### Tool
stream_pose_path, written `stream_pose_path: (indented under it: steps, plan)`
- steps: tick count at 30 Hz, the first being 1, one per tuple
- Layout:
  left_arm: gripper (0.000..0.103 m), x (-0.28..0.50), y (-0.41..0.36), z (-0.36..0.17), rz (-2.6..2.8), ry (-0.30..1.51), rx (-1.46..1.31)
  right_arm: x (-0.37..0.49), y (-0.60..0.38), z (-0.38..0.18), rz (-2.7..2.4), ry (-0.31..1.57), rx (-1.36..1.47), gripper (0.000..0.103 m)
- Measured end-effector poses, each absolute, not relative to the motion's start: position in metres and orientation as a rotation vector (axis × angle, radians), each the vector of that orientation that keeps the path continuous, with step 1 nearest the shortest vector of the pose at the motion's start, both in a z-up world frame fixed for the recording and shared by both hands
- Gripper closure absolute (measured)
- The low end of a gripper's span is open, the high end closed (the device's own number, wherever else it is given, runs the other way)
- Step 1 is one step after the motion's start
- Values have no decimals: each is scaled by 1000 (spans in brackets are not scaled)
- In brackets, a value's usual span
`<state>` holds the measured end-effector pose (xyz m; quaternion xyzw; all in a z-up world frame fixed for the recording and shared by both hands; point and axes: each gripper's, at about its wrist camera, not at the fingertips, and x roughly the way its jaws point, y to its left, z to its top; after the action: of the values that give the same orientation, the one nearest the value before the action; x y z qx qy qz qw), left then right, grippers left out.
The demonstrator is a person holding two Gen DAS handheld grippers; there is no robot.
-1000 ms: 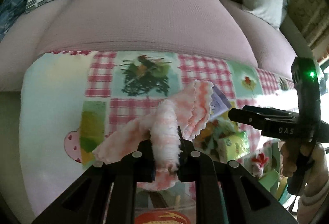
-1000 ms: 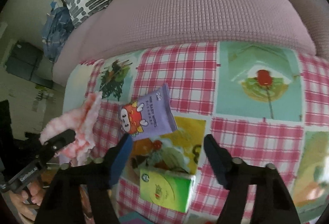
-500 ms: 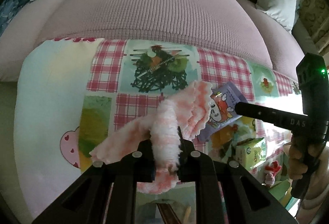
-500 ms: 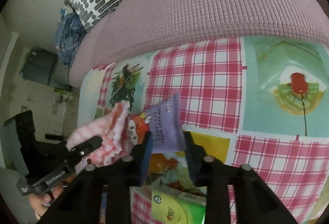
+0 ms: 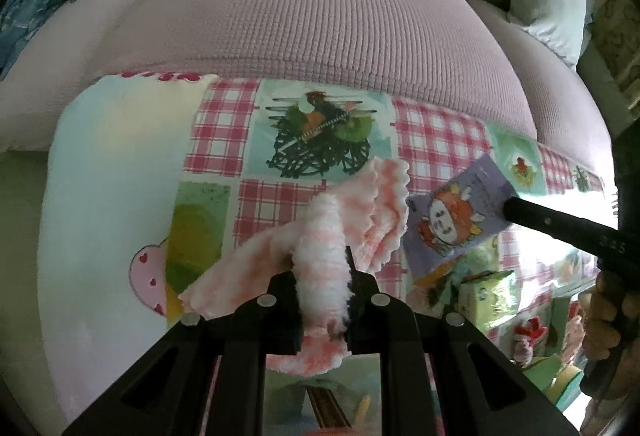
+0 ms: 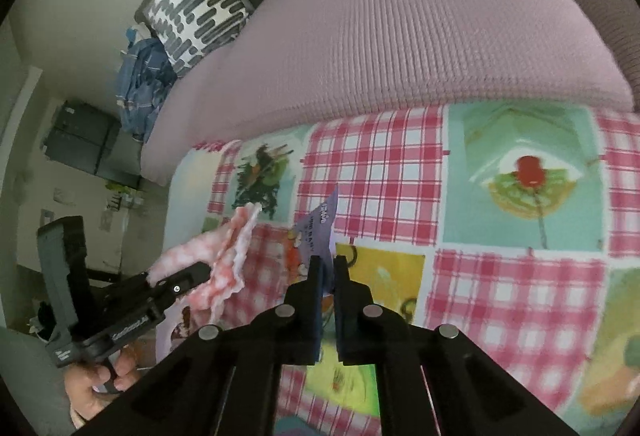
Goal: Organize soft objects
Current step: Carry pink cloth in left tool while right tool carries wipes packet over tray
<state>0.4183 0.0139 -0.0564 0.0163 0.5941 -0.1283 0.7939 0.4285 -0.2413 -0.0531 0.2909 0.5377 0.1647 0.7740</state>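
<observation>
Fluffy pink-and-white cloth [image 5: 320, 268] fills the middle of my left wrist view, bunched into a roll and pinched between the pads of my left gripper [image 5: 322, 300]. Its scalloped edges fan out up and to the right, above the patchwork tablecloth [image 5: 112, 163]; the lower end of the cloth drops behind the gripper body and I cannot see it. To the right, a purple packet [image 5: 452, 215] with a cartoon face hangs off the tip of my right gripper [image 5: 510, 211], whose far end is cut off by the frame edge and washed out by glare. A green box [image 5: 484, 292] lies under the packet, half covered. Behind the tablecloth sits the pink sofa [image 5: 320, 15].

From the right wrist view, my right gripper [image 6: 328, 268] has just been closing and now clamps the purple packet [image 6: 318, 232], which I see almost edge-on, so its print is barely readable. At the left, my left gripper [image 6: 200, 272] holds the pink cloth [image 6: 228, 260] above the tablecloth [image 6: 380, 163]; my hand [image 6: 100, 376] beneath it is partly out of frame. The near tablecloth is blurred.
</observation>
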Motion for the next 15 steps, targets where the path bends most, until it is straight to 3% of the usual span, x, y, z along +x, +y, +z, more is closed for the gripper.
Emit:
stream_pose_path:
  steps: [15]
  plan:
    - [88,350,-11,51,-301,1186,34,306,-313,70,272,1041,603,99]
